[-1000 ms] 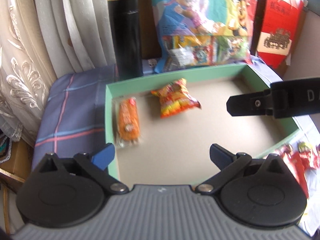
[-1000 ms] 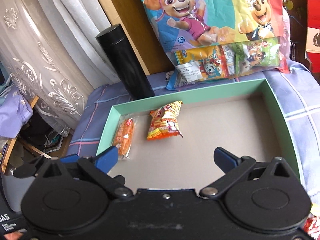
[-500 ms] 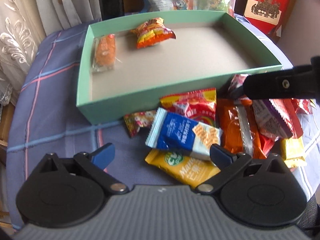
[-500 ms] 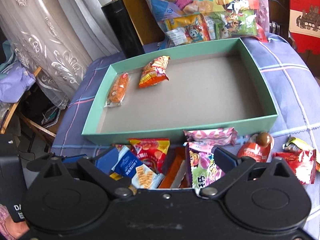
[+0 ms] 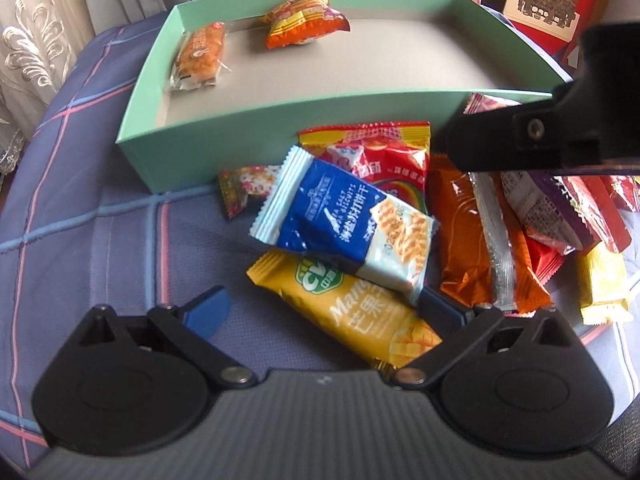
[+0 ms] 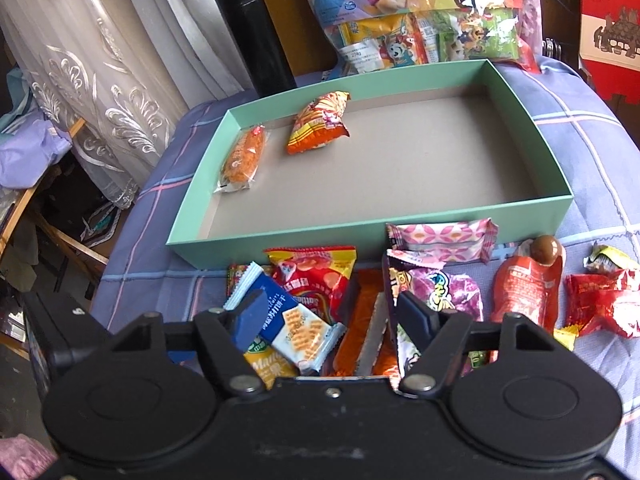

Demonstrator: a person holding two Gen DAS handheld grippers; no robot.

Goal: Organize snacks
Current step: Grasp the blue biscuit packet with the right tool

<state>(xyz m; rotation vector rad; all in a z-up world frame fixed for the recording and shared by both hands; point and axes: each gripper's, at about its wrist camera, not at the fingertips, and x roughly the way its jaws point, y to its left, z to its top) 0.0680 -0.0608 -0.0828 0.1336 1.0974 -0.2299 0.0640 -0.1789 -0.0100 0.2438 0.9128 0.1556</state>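
Note:
A green tray (image 5: 280, 120) (image 6: 400, 236) holds an orange sausage-like snack (image 5: 198, 56) (image 6: 242, 158) and an orange-yellow chip bag (image 5: 306, 20) (image 6: 318, 124). A pile of snacks lies in front of it: a blue biscuit pack (image 5: 344, 220) (image 6: 288, 320), a yellow mango pack (image 5: 352, 312), an orange pack (image 5: 472, 248) (image 6: 368, 328), a purple pack (image 6: 440, 296). My left gripper (image 5: 320, 312) is open and empty over the mango pack. My right gripper (image 6: 332, 316) is open and empty above the pile; its side shows in the left wrist view (image 5: 540, 136).
A black flask (image 6: 256, 36), a cartoon snack bag (image 6: 420, 12) and a red box (image 5: 552, 0) stand behind the tray. A pink pack (image 6: 440, 240), a red pouch (image 6: 524, 284) and a red wrapper (image 6: 600, 304) lie to the right. A curtain (image 6: 100, 60) hangs left.
Both grippers pulled back from over the tray and lowered toward the snack pile in front of it. The right gripper's jaws have narrowed somewhat. Nothing was picked up.

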